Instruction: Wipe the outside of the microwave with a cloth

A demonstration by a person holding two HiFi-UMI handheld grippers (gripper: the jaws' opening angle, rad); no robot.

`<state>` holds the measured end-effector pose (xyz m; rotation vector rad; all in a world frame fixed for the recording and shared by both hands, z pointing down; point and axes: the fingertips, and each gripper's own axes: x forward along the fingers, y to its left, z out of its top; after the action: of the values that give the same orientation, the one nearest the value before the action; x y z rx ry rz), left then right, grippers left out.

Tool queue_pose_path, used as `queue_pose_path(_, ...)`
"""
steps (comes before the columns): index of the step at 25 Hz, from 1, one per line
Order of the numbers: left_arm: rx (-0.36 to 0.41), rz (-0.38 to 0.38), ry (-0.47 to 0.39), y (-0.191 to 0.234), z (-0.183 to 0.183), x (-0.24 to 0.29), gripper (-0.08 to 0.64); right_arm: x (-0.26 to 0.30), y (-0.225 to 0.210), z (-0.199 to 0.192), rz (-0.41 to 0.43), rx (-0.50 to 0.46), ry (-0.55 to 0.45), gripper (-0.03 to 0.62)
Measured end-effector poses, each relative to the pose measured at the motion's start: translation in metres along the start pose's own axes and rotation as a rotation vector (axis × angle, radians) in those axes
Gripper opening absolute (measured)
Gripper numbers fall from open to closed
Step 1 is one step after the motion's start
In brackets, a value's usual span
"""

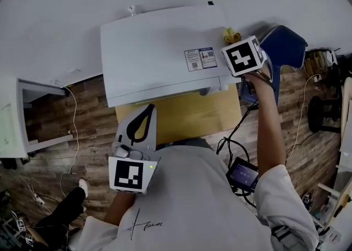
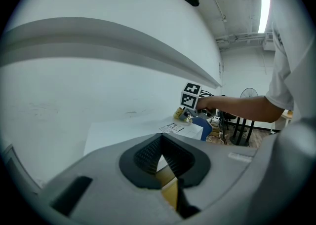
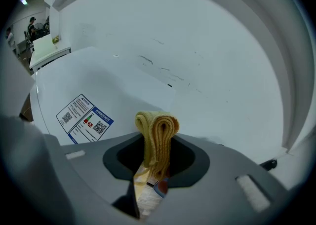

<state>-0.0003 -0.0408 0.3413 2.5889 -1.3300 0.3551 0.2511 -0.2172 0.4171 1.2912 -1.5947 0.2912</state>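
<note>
Head view: one white box-shaped microwave (image 1: 165,52) and two grippers. The right gripper (image 1: 235,39) carries one folded yellow cloth (image 1: 231,36) at the microwave's right rear corner. The left gripper (image 1: 144,115) sits by the person's chest.

Left gripper view: its jaws meet at the tips, with nothing between them.

Right gripper view: the jaws clamp the cloth, whose long axis runs along them, folded end forward.

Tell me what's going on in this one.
A person holds a gripper in each hand at a white microwave. The right gripper is shut on a folded yellow cloth, held at the right edge of the microwave's top, near the printed label. Whether the cloth touches the surface is unclear. The left gripper is shut and empty, held back near the person's body.
</note>
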Motion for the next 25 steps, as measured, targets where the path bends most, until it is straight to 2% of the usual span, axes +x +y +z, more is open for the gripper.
queue_pose_path(11, -0.017, -0.025, -0.002, 0.019, -0.009, -0.013, -0.008, -0.005, 0.013, 0.008, -0.071, -0.003, 0.030, 0.127)
queue_pose_path(25, 0.001, -0.058, -0.020, 0.048, -0.009, -0.030, -0.008, -0.013, 0.060, 0.035, -0.047, 0.037, 0.009, 0.127)
